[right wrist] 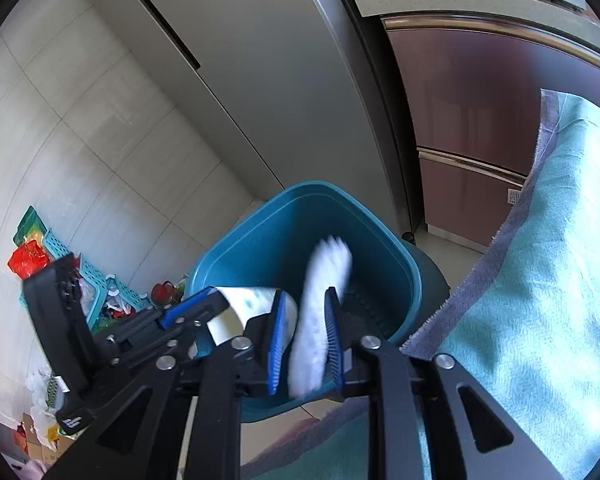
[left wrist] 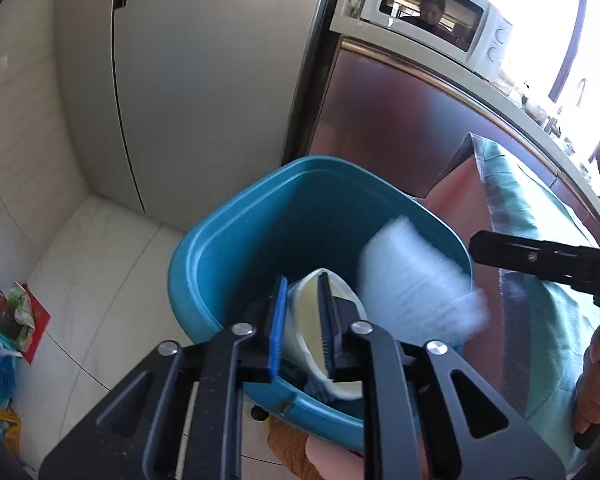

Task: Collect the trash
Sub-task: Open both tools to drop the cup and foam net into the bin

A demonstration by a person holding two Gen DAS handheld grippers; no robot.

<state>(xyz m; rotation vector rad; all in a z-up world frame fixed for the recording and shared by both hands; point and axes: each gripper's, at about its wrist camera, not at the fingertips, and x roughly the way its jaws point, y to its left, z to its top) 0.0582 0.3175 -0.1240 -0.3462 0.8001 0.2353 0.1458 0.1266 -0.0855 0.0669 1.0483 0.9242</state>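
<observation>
Left wrist view: teal bin (left wrist: 284, 216) dead ahead, mouth tipped toward the camera, standing on pale floor tiles (left wrist: 96, 264) in front of a tall grey cabinet (left wrist: 204, 80). Over its near rim, left gripper (left wrist: 304, 320) with blue-padded fingers (left wrist: 279, 324) closed most of the way on a pale yellowish paper cup (left wrist: 312, 304), pinching its wall so the cup hangs above the opening, likely placed there for a clean drop. Beside it to the right, a white crumpled piece (left wrist: 416, 284), motion-blurred, also over the bin mouth; nature uncertain, perhaps tissue or foam.

Right wrist view: same white piece (right wrist: 320, 312) between the blue fingers (right wrist: 278, 344) of the right gripper (right wrist: 306, 340), held upright and narrow. Fingers set only a little apart; whether they press it or have just let go cannot be told through the blur. Left gripper visible at left with the cup (right wrist: 240, 304) at the bin rim (right wrist: 260, 224).

Judged from this: both 2 pieces of trash carried to the bin at once, release being the step in hand. Risk: light items catching on the rim or sticking to a pad.

Further out: a teal towel (right wrist: 540, 280) draped at right, a reddish-brown steel cabinet front (right wrist: 480, 120) behind, a white microwave (left wrist: 440, 20) on the surface above, and a heap of colourful clutter (right wrist: 60, 264) on the floor at left, well apart from the bin.
</observation>
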